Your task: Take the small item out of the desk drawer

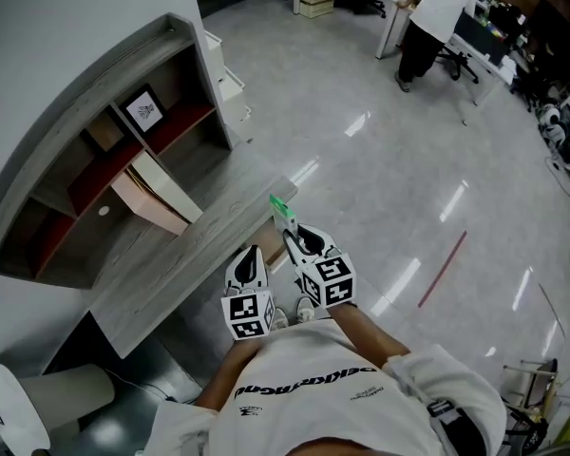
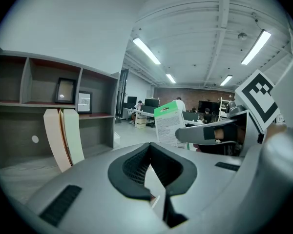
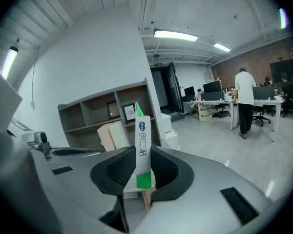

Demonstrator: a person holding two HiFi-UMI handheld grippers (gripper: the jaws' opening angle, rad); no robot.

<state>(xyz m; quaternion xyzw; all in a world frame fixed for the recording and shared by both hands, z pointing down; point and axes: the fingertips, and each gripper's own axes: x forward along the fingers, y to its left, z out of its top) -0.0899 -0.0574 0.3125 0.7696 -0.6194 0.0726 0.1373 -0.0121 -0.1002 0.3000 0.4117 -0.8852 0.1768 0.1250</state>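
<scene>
My right gripper point(image 1: 289, 228) is shut on a small white box with green ends point(image 1: 282, 207), held in the air over the right end of the grey desk top point(image 1: 185, 255). In the right gripper view the box point(image 3: 142, 145) stands upright between the black pads point(image 3: 118, 168). The left gripper view shows the same box point(image 2: 169, 123), up to the right of that gripper. My left gripper point(image 1: 251, 256) hangs beside the right one, just off the desk's front edge. It is shut with nothing in it point(image 2: 149, 146). No drawer shows in any view.
A grey shelf unit point(image 1: 95, 141) on the desk holds beige folders point(image 1: 152, 193) and a framed picture point(image 1: 144, 110). A white drawer cabinet point(image 1: 226, 84) stands beyond the desk. A person point(image 1: 432, 17) stands at far tables. A red line point(image 1: 444, 267) marks the shiny floor.
</scene>
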